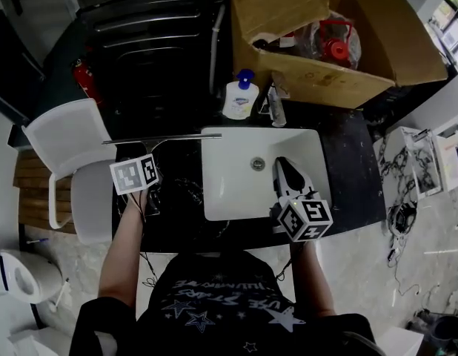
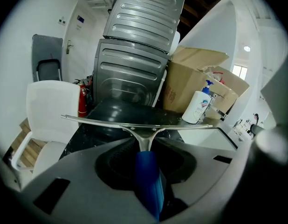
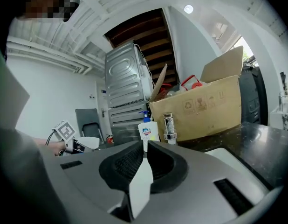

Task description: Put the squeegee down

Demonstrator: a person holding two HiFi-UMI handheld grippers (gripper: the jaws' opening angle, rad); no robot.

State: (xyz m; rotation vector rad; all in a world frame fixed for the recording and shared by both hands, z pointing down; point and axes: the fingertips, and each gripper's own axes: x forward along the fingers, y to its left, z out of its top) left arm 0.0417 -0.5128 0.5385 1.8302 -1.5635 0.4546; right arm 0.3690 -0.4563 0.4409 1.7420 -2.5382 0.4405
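Note:
The squeegee [image 1: 162, 139] has a long metal blade and a blue handle [image 2: 147, 171]. It hangs level over the dark counter's left part, its blade tip reaching the sink's back left corner. My left gripper [image 1: 149, 158] is shut on the blue handle, and in the left gripper view the blade [image 2: 139, 125] lies crosswise just beyond the jaws. My right gripper [image 1: 283, 163] hovers over the right part of the white sink [image 1: 229, 191]. Its jaws meet at the tips [image 3: 145, 153] with nothing between them.
A soap bottle [image 1: 240, 95] with a blue pump and a chrome tap [image 1: 277, 106] stand behind the sink. An open cardboard box [image 1: 325, 80] fills the back right. A white chair [image 1: 70, 139] and a red fire extinguisher [image 1: 84, 80] are on the left. Stacked metal appliances [image 1: 155, 21] rise behind.

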